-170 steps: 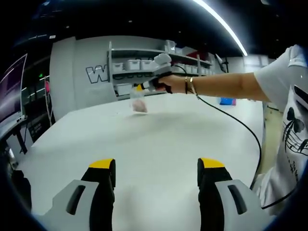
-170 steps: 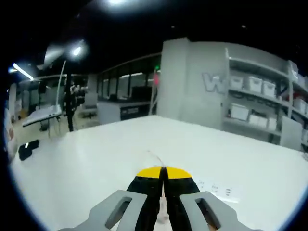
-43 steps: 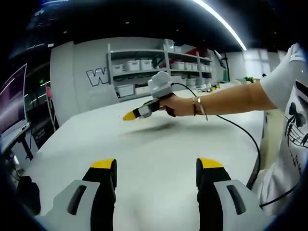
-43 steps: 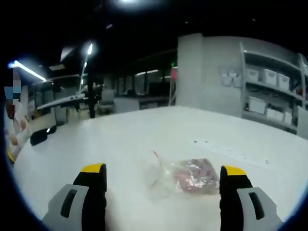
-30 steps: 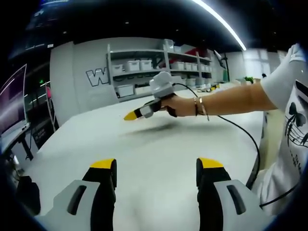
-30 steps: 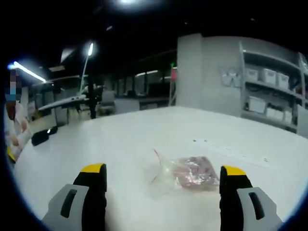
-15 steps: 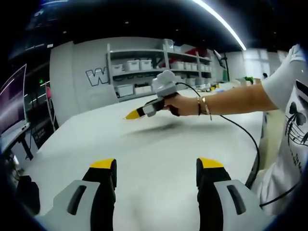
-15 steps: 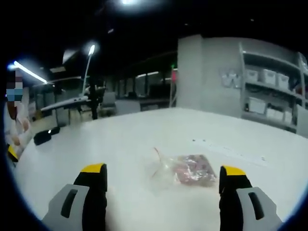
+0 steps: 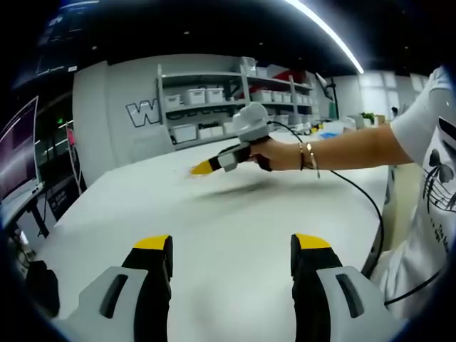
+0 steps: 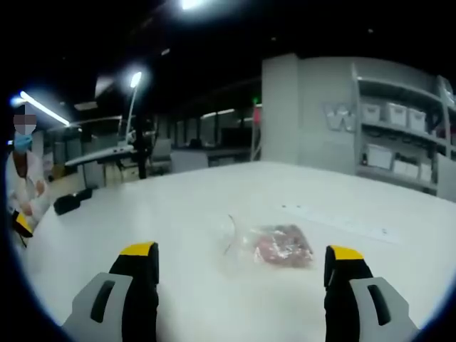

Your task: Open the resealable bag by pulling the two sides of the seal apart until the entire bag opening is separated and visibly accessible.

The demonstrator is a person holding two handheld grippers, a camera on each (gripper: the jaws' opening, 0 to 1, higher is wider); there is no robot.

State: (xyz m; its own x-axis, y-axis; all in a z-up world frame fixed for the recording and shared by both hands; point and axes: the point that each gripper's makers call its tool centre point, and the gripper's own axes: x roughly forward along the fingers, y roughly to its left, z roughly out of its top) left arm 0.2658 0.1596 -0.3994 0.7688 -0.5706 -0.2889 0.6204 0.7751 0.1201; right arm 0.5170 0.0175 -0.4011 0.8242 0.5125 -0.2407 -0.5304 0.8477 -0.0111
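Clear resealable plastic bag with pinkish contents (image 10: 274, 248) lies mid-table on the white table (image 10: 178, 214), ungrasped. Right gripper (image 10: 240, 285) and left gripper (image 9: 231, 274) both spread, empty. Risk: thin film slipping, seal missed.

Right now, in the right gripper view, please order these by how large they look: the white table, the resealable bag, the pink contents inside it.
1. White table, by far the largest.
2. Resealable bag.
3. Pink contents, a little smaller than the bag holding them.
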